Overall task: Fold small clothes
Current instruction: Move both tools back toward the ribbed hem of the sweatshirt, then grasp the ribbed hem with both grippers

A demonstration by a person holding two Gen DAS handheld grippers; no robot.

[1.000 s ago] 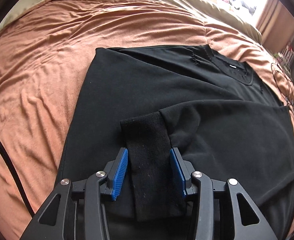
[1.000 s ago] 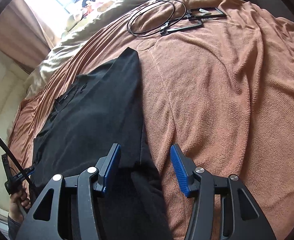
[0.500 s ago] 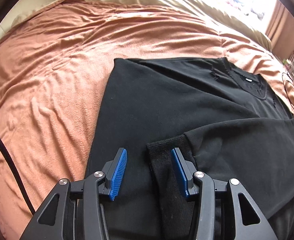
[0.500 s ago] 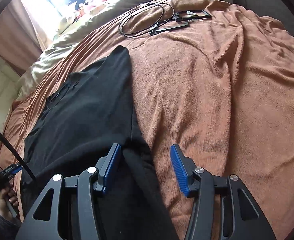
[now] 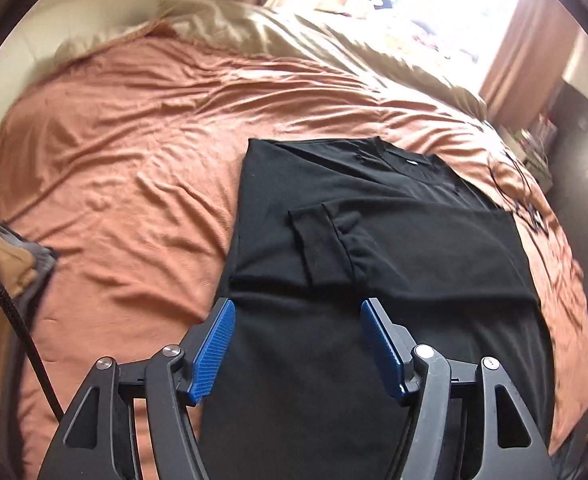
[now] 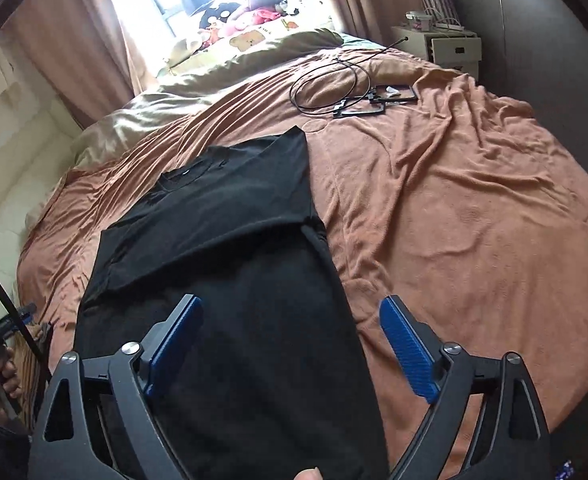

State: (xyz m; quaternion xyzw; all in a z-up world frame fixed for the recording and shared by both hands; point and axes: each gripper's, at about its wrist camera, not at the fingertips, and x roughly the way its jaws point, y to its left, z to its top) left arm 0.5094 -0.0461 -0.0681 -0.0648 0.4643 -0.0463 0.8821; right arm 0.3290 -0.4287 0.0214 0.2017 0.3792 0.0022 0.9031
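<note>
The black sweatshirt (image 5: pixel 374 248) lies flat on the orange blanket (image 5: pixel 125 160), one sleeve folded across the chest with its ribbed cuff (image 5: pixel 314 240) on top. A second ago that cuff sat right between the left gripper (image 5: pixel 298 344) pads; now it's out ahead of them, and the whole garment looks farther off in both views. Both sets of jaws have just been opening. The left gripper is let go with nothing pinched, only fabric below it. The right gripper (image 6: pixel 294 344) is spread wide over the garment's right edge, also holding nothing. Cables (image 6: pixel 334 88) sit well beyond, near the far side.
</note>
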